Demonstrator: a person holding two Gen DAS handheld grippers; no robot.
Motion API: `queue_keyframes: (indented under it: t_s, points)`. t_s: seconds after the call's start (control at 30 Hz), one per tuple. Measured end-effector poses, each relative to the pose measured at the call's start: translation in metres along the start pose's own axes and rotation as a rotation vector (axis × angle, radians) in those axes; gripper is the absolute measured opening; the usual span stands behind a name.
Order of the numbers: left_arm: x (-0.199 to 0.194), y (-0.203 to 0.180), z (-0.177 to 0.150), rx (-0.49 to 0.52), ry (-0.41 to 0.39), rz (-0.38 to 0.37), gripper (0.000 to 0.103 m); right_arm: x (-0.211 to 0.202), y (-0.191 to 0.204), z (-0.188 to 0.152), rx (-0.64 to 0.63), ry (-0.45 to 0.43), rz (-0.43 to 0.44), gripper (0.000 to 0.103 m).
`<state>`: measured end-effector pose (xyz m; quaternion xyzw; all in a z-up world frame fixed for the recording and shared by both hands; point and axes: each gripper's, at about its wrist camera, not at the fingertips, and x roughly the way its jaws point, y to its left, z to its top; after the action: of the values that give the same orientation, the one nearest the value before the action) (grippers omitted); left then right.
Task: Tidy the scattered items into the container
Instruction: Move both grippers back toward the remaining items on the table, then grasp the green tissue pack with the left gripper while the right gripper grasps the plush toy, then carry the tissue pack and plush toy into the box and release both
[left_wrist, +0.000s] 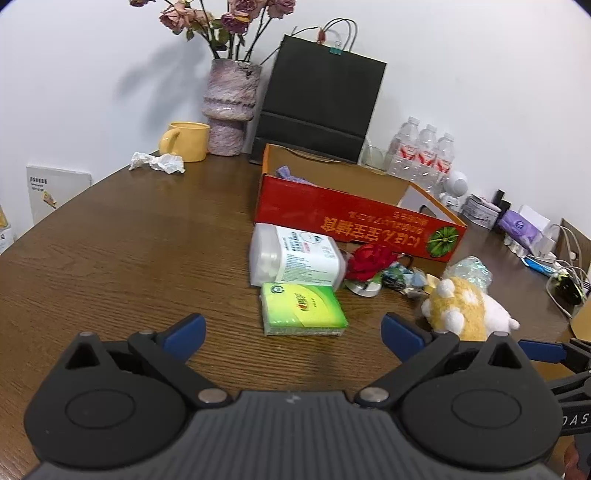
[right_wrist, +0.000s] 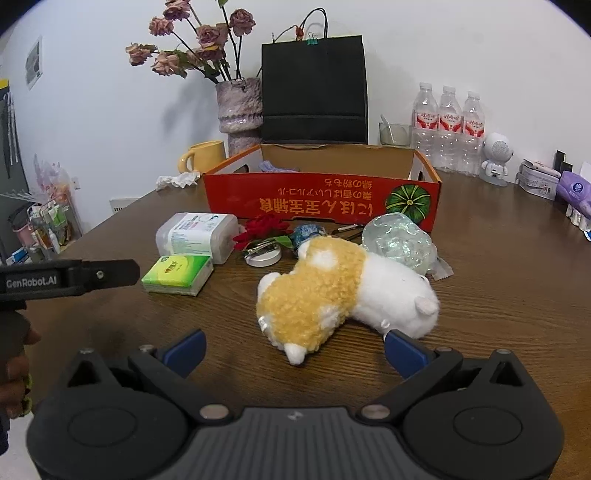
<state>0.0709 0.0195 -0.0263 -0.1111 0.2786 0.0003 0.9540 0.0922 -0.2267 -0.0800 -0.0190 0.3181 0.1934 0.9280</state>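
Observation:
A red and orange cardboard box (left_wrist: 354, 218) (right_wrist: 321, 201) stands open on the wooden table, with a purple cloth (left_wrist: 286, 172) inside. In front of it lie a white wipes tub (left_wrist: 295, 258) (right_wrist: 197, 236), a green tissue pack (left_wrist: 303, 308) (right_wrist: 179, 275), a red fabric rose (left_wrist: 369, 260) (right_wrist: 264, 227) on a round tin (right_wrist: 263, 256), a crinkled clear wrapper (right_wrist: 397, 240) and a yellow-and-white plush toy (left_wrist: 461, 308) (right_wrist: 343, 293). My left gripper (left_wrist: 293, 338) is open just short of the tissue pack. My right gripper (right_wrist: 295, 350) is open around the near end of the plush.
Behind the box stand a black paper bag (right_wrist: 314, 88), a vase of dried roses (right_wrist: 238, 107), a yellow mug (left_wrist: 186, 142), crumpled tissue (left_wrist: 159, 161), water bottles (right_wrist: 448, 129) and a small white robot figure (right_wrist: 495, 158). Cables and small packs (left_wrist: 543, 243) crowd the right edge.

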Motion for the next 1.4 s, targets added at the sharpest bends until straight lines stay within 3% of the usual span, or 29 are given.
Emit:
queue_keyframes:
  t_s: [0.2,0.37,0.57,0.67,0.77,0.93,1.13,1.4]
  points:
    - [0.019,-0.004,0.01,0.03,0.016,0.047,0.103,0.018,-0.004,0.012,0.105,0.003,0.013,0.096]
    - [0.042,-0.012,0.015,0.029,0.079,0.039,0.103,0.035,-0.009,0.014,0.222,0.012,-0.002,0.082]
    - [0.068,-0.029,0.018,0.072,0.104,0.105,0.101,0.047,-0.012,0.014,0.31,-0.004,-0.059,0.082]
    - [0.079,-0.036,0.017,0.1,0.109,0.151,0.096,0.05,-0.012,0.013,0.326,-0.013,-0.085,0.077]
    - [0.086,-0.04,0.015,0.118,0.129,0.175,0.081,0.051,-0.014,0.012,0.325,-0.009,-0.096,0.069]
    - [0.086,-0.042,0.012,0.128,0.128,0.189,0.067,0.051,-0.02,0.008,0.316,0.004,-0.076,0.057]
    - [0.076,-0.042,0.006,0.134,0.126,0.175,0.066,0.033,-0.031,0.001,0.31,-0.037,-0.018,0.051]
    - [0.05,-0.042,-0.004,0.115,0.106,0.134,0.065,0.007,-0.037,-0.011,0.299,-0.107,-0.027,0.051]
